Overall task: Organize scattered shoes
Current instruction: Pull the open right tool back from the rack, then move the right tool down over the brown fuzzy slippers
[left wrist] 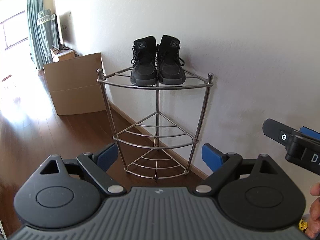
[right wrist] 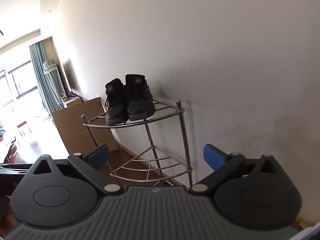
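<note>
- Pair of black lace-up high-top shoes (left wrist: 157,61) stands side by side, toes outward, on the top tier of the chrome wire corner shelf (left wrist: 156,87) at frame centre, against the white wall (left wrist: 240,50).
- Left hand-held gripper (left wrist: 160,157): blue pads spread wide at the lower frame, nothing between them.
- Right hand-held gripper (right wrist: 156,157): likewise spread wide and empty, well apart from the shoes.
- Lower tiers bare; brown cardboard box (left wrist: 76,84) left of the shelf.
- Judgement: placement appears complete. Good practice now: confirm both soles sit fully on the wires, then draw away without brushing the rack's posts.
</note>
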{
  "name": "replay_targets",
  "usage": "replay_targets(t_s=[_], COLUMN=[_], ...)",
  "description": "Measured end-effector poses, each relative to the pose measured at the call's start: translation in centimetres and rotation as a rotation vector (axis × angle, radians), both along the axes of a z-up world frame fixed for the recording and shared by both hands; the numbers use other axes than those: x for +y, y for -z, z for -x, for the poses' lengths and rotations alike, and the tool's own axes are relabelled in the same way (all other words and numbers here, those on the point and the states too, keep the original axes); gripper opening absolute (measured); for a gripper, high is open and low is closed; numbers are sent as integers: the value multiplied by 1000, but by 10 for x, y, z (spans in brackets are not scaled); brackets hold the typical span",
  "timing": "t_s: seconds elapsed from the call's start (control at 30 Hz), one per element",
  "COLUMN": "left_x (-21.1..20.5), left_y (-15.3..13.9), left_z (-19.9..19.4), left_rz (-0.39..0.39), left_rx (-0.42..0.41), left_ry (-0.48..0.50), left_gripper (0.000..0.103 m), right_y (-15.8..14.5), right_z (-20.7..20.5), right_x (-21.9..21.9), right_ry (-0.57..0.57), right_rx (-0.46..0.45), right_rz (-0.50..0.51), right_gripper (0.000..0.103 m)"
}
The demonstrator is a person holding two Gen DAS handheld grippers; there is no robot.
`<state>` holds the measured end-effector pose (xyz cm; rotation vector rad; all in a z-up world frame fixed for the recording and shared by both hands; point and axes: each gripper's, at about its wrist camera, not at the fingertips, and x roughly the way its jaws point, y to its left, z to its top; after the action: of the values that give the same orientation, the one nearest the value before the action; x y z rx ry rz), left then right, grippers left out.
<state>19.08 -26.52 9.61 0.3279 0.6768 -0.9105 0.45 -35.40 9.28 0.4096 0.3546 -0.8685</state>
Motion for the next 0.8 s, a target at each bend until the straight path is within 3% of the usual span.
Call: replay_targets(t_s=[0.17, 0.27, 0.33, 0.4, 0.47, 0.53, 0.63, 0.8], left_x=[29, 73, 99, 126, 151, 176, 191, 183], left_y=[20, 58, 84, 114, 145, 178, 214, 261], left_z=[-20, -38, -44, -49, -51, -48, -32, -9], left_rz=[37, 37, 3, -59, -126, -188, -226, -273], left_rx=[-4, -23, -23, 2, 58, 143, 221, 299], left_ry=[-59, -161, -227, -306, -384, -474, -551, -617], left_gripper=[98, 98, 98, 98, 98, 98, 98, 98], right_y=[14, 30, 55, 88, 119, 160, 208, 285], right_z=[-1, -2, -5, -12, -17, -27, -34, -39], right_x=[2, 0, -10, -24, -32, -38, -42, -47], right_ry=[-89, -144, -193, -241, -273, -326, -373, -429], right_rx=[-12, -31, -21, 8, 51, 152, 276, 449], right_rz=[38, 49, -22, -177, -299, -433, -544, -675], right_gripper=[101, 101, 101, 101, 101, 101, 101, 96])
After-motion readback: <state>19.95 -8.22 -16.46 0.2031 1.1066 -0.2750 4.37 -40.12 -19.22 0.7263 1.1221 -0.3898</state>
